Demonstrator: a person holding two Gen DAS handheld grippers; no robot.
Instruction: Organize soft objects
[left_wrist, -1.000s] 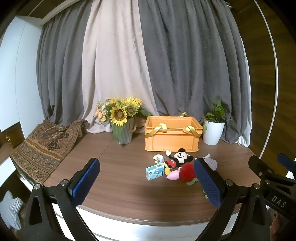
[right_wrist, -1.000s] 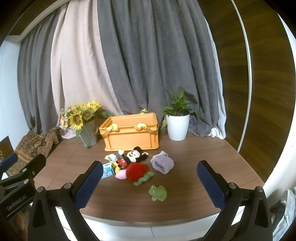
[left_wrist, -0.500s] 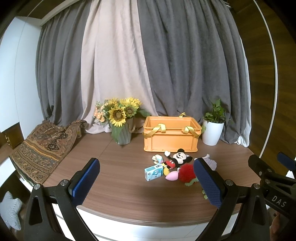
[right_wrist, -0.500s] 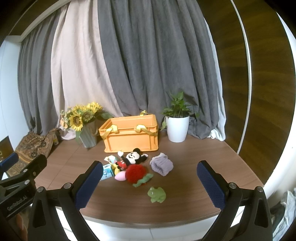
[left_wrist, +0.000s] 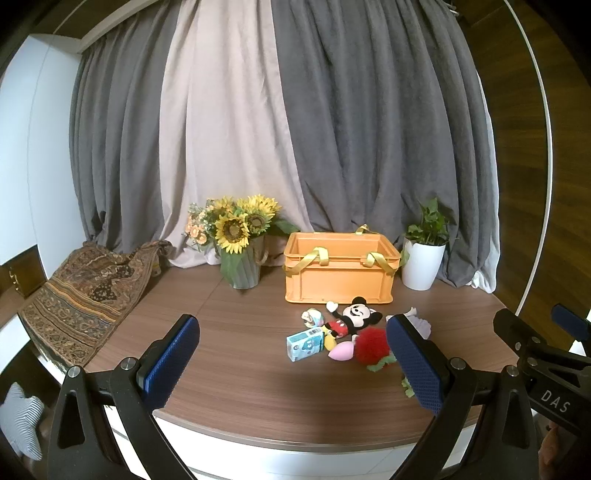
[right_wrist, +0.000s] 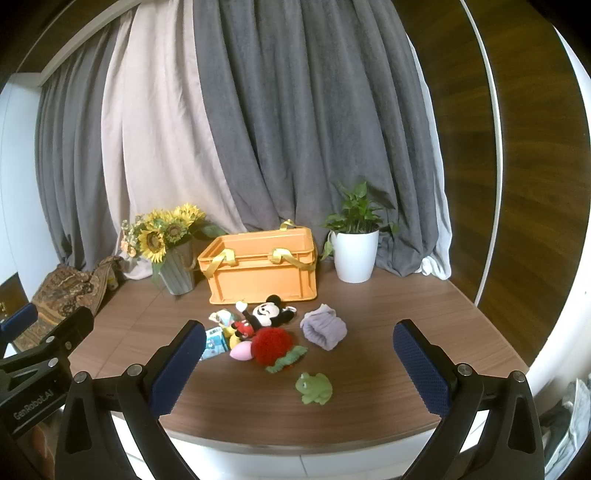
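Soft toys lie in a cluster on the wooden table in front of an orange crate (left_wrist: 338, 269) (right_wrist: 262, 266): a Mickey Mouse plush (left_wrist: 349, 319) (right_wrist: 264, 314), a red fluffy toy (left_wrist: 371, 345) (right_wrist: 273, 345), a pink piece (right_wrist: 240, 350), a blue-white packet (left_wrist: 304, 343), a purple knit roll (right_wrist: 325, 328) and a green frog (right_wrist: 314, 387). My left gripper (left_wrist: 295, 363) is open and empty, held near the table's front edge. My right gripper (right_wrist: 301, 363) is open and empty, with the frog between its fingers' line of sight.
A vase of sunflowers (left_wrist: 240, 240) (right_wrist: 166, 240) stands left of the crate. A white potted plant (left_wrist: 423, 254) (right_wrist: 354, 247) stands to its right. A patterned cloth (left_wrist: 85, 291) drapes the table's left end. Curtains hang behind.
Both grippers have drawn slightly back and up from the table; the toys sit a little lower and farther in view. Nothing on the table has moved.
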